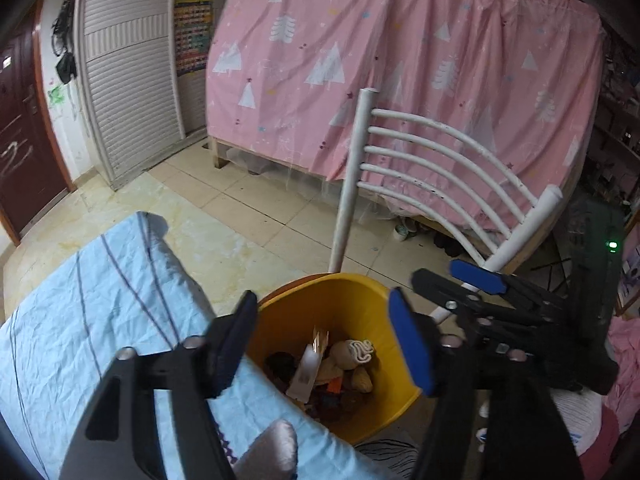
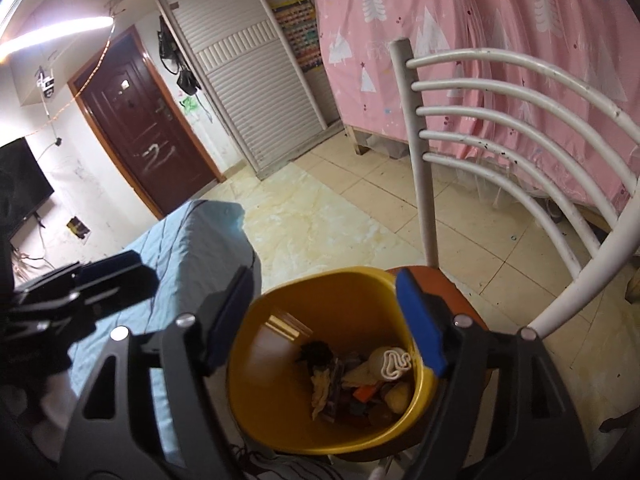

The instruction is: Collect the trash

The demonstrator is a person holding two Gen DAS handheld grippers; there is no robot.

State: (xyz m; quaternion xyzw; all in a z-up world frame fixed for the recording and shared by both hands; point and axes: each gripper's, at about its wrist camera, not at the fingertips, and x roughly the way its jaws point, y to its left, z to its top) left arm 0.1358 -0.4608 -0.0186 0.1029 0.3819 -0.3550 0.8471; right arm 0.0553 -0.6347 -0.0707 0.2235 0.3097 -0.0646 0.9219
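Note:
A yellow trash bin [image 1: 344, 300] [image 2: 280, 400] stands on a chair seat beside the bed. It holds several pieces of trash [image 1: 336, 372] [image 2: 360, 380]: a white wrapper, a cream squiggly piece, dark scraps. My left gripper [image 1: 324, 340] is open and empty, just above the bin's mouth. My right gripper [image 2: 324, 320] is open and empty, also over the bin. The right gripper shows in the left wrist view [image 1: 436, 284], and the left gripper shows at the left of the right wrist view [image 2: 116, 276].
A white slatted chair back [image 1: 440, 172] [image 2: 500, 128] rises behind the bin. A bed with a light blue sheet [image 1: 80, 300] [image 2: 192, 240] lies left. A pink curtain [image 1: 400, 60], a louvred wardrobe [image 2: 248, 80] and a brown door [image 2: 148, 128] line the tiled room.

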